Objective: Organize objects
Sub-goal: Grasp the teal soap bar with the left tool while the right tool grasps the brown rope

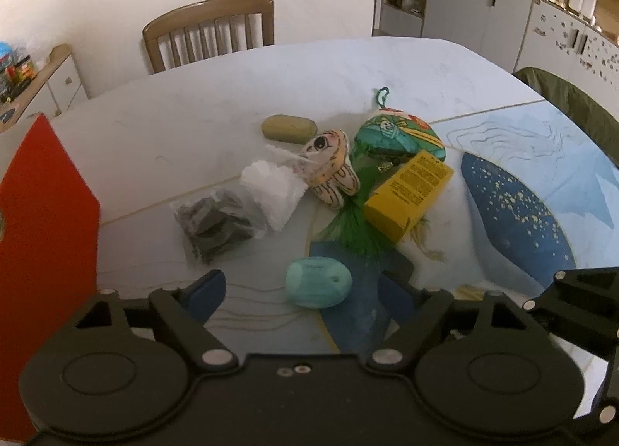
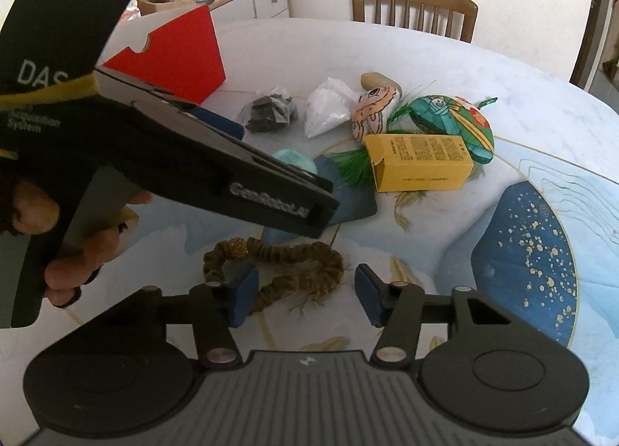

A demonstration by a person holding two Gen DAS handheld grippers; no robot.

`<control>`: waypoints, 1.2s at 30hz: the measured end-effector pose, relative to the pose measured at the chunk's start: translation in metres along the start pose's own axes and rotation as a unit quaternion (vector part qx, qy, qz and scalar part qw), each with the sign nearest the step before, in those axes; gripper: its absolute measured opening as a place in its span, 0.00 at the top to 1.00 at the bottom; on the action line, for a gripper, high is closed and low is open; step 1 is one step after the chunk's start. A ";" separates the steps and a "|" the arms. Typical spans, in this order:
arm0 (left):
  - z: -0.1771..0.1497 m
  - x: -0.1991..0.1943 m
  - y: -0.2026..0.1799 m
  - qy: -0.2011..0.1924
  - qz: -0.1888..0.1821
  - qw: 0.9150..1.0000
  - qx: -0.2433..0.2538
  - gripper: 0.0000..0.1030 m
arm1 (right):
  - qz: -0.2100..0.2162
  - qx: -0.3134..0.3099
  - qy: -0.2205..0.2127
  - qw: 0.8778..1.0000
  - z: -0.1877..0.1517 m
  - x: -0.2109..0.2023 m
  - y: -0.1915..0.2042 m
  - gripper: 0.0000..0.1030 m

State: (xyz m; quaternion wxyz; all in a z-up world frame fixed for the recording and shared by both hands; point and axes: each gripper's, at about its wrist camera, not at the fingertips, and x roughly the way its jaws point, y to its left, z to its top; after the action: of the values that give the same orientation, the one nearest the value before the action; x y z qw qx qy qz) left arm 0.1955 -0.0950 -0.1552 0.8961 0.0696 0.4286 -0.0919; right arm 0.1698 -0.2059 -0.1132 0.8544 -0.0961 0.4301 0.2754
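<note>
Table point(image 1: 193, 105): white top with a blue printed cloth on its right part; bears all items.
Red box point(image 1: 46, 214): upright at far left, contents not visible.
Green ornament point(image 1: 398, 132): right of centre, tassel trailing near.
Yellow carton point(image 1: 410, 190): lying against the ornament.
Plush toy point(image 1: 332, 163), white bag point(image 1: 274, 190), dark bag point(image 1: 220, 221): clustered, touching.
Brown garland point(image 2: 278, 264): loose, nearest.
Teal soap point(image 1: 319, 281), olive bar point(image 1: 288, 129): loose.
Left gripper point(image 1: 301, 291): jaws spread, soap between them, not pinched.
Right gripper point(image 2: 305, 299): jaws spread above the garland.
Progress: everything lies unsorted; apparently barely begun.
</note>
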 end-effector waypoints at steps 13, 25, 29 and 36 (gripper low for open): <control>-0.004 0.001 -0.008 -0.005 -0.004 1.000 0.026 0.64 | -0.021 -0.014 -0.001 1.000 0.000 0.002 0.008 0.71; -0.005 -0.010 -0.004 -0.011 -0.010 1.000 0.023 0.64 | -0.020 0.032 -0.013 0.999 0.002 -0.012 0.000 0.82; -0.004 -0.022 0.001 -0.013 -0.010 1.000 0.020 0.64 | -0.018 0.039 -0.023 0.999 0.004 -0.024 0.001 0.82; -0.003 -0.049 0.013 -0.021 -0.021 1.000 0.005 0.64 | -0.014 0.050 -0.045 0.998 0.011 -0.050 0.001 0.82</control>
State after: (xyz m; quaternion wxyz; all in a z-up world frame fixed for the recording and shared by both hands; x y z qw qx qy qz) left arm 0.1660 -0.0765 -0.1180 0.9024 0.0628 0.4107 -0.1143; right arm 0.1529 -0.2199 -0.0667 0.8805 -0.0467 0.4027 0.2459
